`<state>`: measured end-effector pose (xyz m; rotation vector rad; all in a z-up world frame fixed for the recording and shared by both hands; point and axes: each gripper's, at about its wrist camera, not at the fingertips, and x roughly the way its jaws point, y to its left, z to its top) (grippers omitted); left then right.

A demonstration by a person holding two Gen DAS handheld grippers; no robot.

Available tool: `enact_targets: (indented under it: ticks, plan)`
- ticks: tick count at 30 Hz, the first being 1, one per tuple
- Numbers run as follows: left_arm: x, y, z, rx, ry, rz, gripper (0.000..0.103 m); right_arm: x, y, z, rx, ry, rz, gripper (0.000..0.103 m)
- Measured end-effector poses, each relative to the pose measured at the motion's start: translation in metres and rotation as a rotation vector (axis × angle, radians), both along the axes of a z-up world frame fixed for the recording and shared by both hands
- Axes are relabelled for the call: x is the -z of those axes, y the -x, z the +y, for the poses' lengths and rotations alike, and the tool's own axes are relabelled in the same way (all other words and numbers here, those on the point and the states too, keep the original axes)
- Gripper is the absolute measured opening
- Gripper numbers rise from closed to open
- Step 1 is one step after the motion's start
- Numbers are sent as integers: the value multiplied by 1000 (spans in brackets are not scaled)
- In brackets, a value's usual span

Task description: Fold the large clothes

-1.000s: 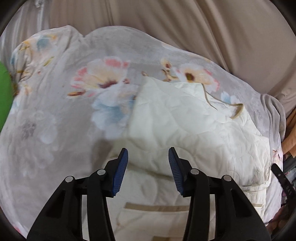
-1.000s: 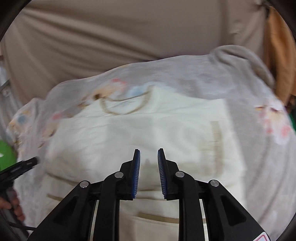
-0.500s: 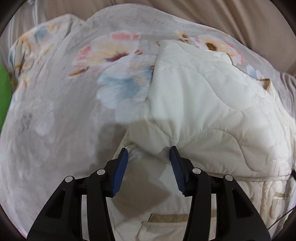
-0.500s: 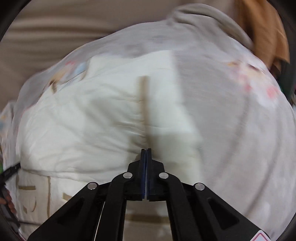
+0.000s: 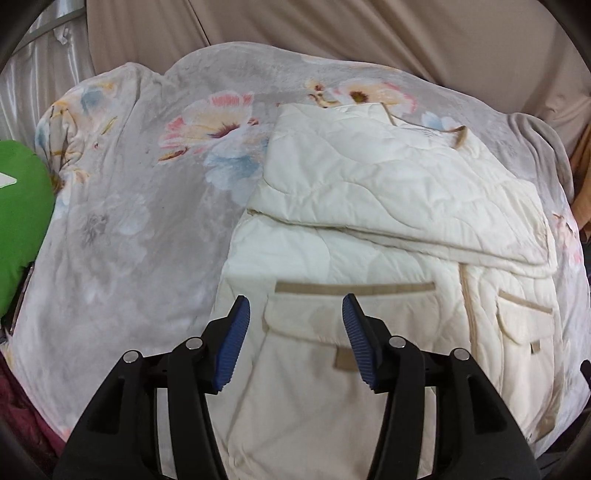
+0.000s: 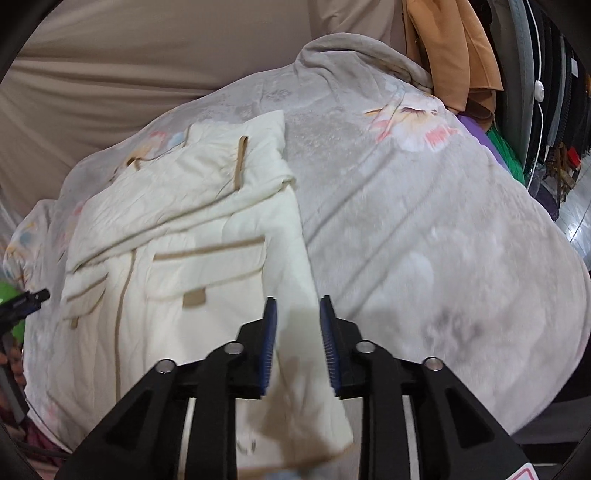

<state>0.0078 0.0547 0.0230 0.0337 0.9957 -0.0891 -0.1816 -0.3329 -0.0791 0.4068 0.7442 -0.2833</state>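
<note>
Jacket (image 5: 369, 229) lies on the blanket (image 5: 129, 221), sleeves folded in; both my claws, left (image 5: 295, 343) and right (image 6: 297, 345), are spread and empty; I'd pinch the near hem corners evenly, then fold far.

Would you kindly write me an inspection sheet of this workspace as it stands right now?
Surface: grey floral blanket, creased, spread under the work.
Job's things: cream quilted jacket, sleeve folded across the chest, pockets facing up.
Clutter: green object at the blanket's left edge; orange garment beyond the far corner.
Grippers: left tongs open above the pocket; right tongs open, astride the jacket's side edge.
Cables: white cord hanging at far right.
Surroundings: beige curtain behind; dark hanging clothes at right.
</note>
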Motion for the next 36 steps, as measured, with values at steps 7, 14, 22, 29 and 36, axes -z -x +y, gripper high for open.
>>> enact_targets:
  ticks: [7,14,22,29,36]
  plan:
    - [1,31,-9,20,-18,22,60,17,35,11,-7,-29,21,48]
    - [24,54,13,-31,-2,113,84,39,56,13,6,-71,56,59]
    - [65,68,104,-277,227,240,86,68,72,9,41,-138,109,64]
    - [94,70,114,-265,382,325,87,81,63,-1,69,-281,76,64]
    - [72,70,101,-154,462,317,17,78,46,7,0,-326,63,4]
